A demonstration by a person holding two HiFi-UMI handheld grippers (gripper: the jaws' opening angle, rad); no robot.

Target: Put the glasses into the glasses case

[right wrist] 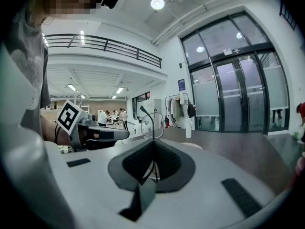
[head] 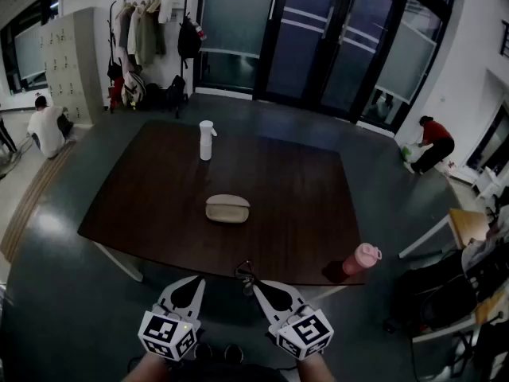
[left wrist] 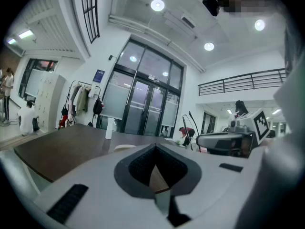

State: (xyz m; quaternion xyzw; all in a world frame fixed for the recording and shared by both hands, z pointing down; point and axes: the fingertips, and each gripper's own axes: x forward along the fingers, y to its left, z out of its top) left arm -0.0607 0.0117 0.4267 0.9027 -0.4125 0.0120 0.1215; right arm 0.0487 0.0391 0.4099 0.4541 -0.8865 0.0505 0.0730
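The beige glasses case (head: 227, 208) lies closed near the middle of the dark table (head: 159, 205); its top also shows low in the left gripper view (left wrist: 125, 147). My right gripper (head: 256, 282) hovers at the table's near edge, shut on a pair of thin-framed glasses (head: 246, 274). In the right gripper view a lens of the glasses (right wrist: 152, 125) sticks up from the closed jaws of the right gripper (right wrist: 152, 143). My left gripper (head: 193, 280) is beside it on the left, shut with nothing in it (left wrist: 153, 147). Both grippers are well short of the case.
A white spray bottle (head: 207, 140) stands beyond the case towards the far edge. A pink bottle (head: 362, 259) stands at the table's near right corner. Chairs and bags (head: 461, 269) crowd the right side. People crouch at the far left and far right of the room.
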